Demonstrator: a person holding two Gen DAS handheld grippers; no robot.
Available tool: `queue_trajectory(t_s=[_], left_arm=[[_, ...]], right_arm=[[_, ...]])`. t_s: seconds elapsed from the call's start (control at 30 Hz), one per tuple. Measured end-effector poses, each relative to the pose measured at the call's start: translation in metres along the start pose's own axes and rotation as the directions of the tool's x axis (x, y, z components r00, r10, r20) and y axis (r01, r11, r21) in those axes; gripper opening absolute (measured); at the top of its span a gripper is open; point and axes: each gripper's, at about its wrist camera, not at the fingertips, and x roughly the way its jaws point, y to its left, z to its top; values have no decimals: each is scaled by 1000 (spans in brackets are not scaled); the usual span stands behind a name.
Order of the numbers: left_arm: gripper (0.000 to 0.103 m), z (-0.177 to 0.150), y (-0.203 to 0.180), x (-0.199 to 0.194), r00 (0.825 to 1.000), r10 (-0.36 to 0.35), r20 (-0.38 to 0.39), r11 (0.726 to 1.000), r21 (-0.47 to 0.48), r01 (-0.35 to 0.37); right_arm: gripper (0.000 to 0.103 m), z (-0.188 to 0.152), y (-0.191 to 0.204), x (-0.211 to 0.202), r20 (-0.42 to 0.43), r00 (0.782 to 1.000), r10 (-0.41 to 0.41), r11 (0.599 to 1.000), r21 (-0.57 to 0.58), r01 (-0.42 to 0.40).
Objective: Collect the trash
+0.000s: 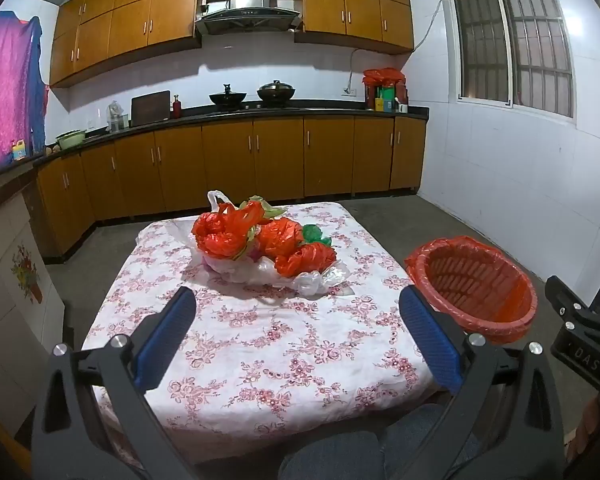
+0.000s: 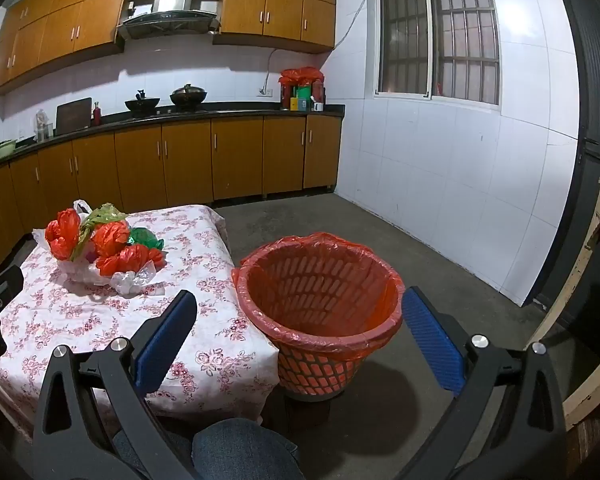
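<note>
1. Crumpled orange, green and clear plastic bags (image 1: pixel 266 246) lie heaped mid-table on the pink floral tablecloth (image 1: pixel 260 352), within my reach.
2. The orange-lined mesh wastebasket (image 2: pixel 320 304) stands beside the table for short drops.
3. My left gripper (image 1: pixel 296 328) and right gripper (image 2: pixel 300 332) gape wide, holding nothing.

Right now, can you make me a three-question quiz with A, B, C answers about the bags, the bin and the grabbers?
1. Where is the pile of plastic bags?
A. on the floral tablecloth
B. inside the bin
C. on the counter

2. What colour is the liner in the waste basket?
A. blue
B. red
C. black

3. How are the left gripper and right gripper?
A. both shut on bags
B. one open, one shut
C. both open, holding nothing

Answers: 1 A, the pile rests on the floral tablecloth. 2 B, red plastic folds over the basket rim. 3 C, each pair of blue pads stands wide apart with nothing between.
</note>
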Motion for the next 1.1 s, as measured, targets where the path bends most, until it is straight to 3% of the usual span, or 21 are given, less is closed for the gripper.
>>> queue_trajectory(t_s=[1.1], left_arm=[[99, 0, 0, 0, 1000, -2, -8, 1000, -1, 2]], right_arm=[[101, -1, 1, 3, -5, 1000, 1, 1000, 0, -1]])
